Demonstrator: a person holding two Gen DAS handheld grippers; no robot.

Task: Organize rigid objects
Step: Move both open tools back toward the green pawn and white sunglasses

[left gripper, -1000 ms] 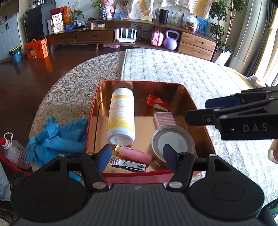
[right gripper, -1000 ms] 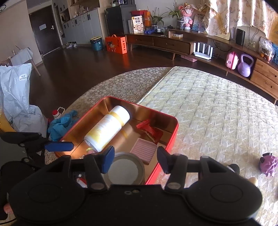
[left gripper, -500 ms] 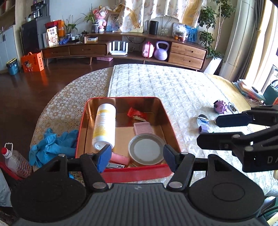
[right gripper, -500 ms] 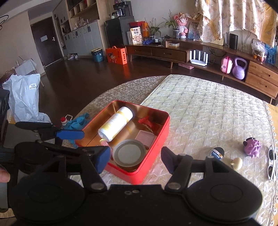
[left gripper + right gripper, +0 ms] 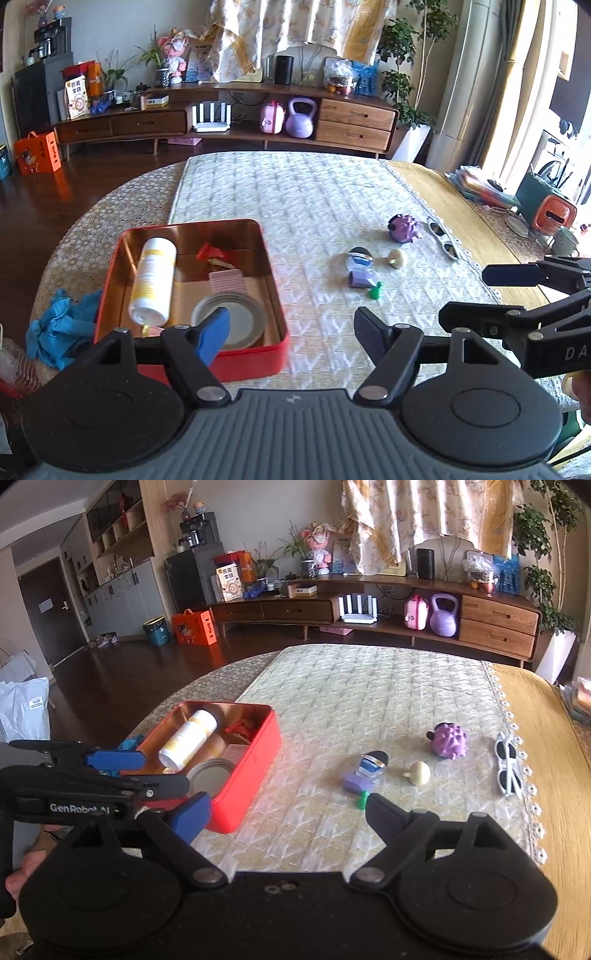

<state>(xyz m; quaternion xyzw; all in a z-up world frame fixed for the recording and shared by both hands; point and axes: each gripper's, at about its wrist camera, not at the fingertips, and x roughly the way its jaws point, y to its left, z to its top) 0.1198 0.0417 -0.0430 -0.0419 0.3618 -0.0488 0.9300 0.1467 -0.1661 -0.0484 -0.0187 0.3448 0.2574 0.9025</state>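
Both tongs, left [image 5: 291, 332] and right [image 5: 286, 814], have just been opening wide, empty; they are backing away from the red tin [image 5: 243, 775]; loose toys are waiting at two o'clock, purple figure [image 5: 448, 740] farthest.

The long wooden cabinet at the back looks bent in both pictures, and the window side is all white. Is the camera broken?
No. Both wrist views use fisheye lenses, so the wooden cabinet bows. In the left wrist view daylight washes out the window at the right edge. In the right wrist view the sunglasses stay readable, slightly soft.
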